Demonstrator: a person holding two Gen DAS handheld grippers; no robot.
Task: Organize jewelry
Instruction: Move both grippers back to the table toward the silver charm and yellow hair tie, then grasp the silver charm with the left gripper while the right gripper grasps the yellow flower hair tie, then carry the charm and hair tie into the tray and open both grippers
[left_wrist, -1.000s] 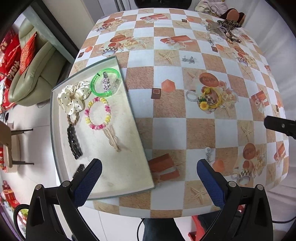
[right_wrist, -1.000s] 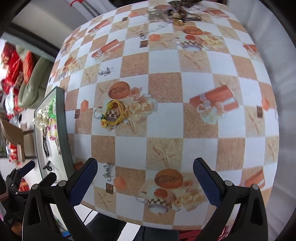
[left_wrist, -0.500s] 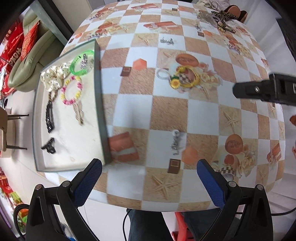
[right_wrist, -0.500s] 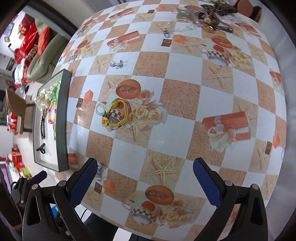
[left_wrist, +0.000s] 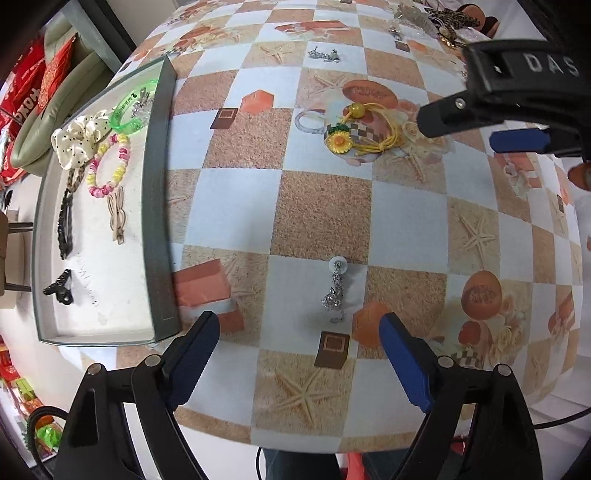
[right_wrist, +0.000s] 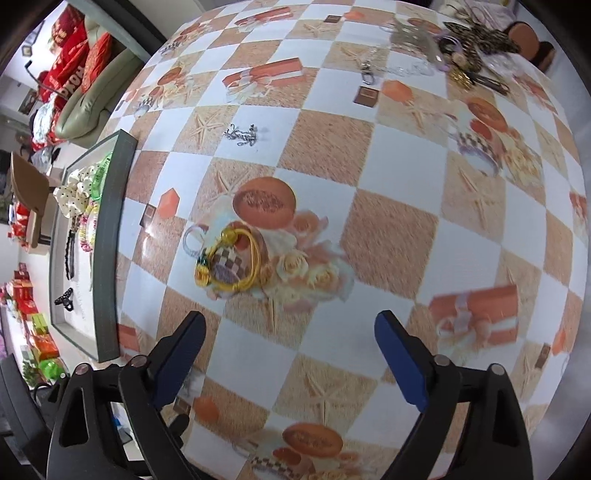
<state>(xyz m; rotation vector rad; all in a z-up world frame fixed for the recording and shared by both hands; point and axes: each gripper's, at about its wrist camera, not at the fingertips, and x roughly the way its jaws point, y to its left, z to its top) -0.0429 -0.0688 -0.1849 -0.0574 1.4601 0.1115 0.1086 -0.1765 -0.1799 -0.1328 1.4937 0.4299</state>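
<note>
Grey tray (left_wrist: 160, 206) holding scrunchie (left_wrist: 75, 142), bead bracelet (left_wrist: 109, 166), clips, both hand-held grippers wide, closing slightly, empty

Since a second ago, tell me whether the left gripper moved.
Yes. The left gripper moved right, off the grey tray, toward the silver dangle earring.

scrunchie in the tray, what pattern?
Cream scrunchie with black polka dots, in the tray; clearest in the left wrist view.
</note>
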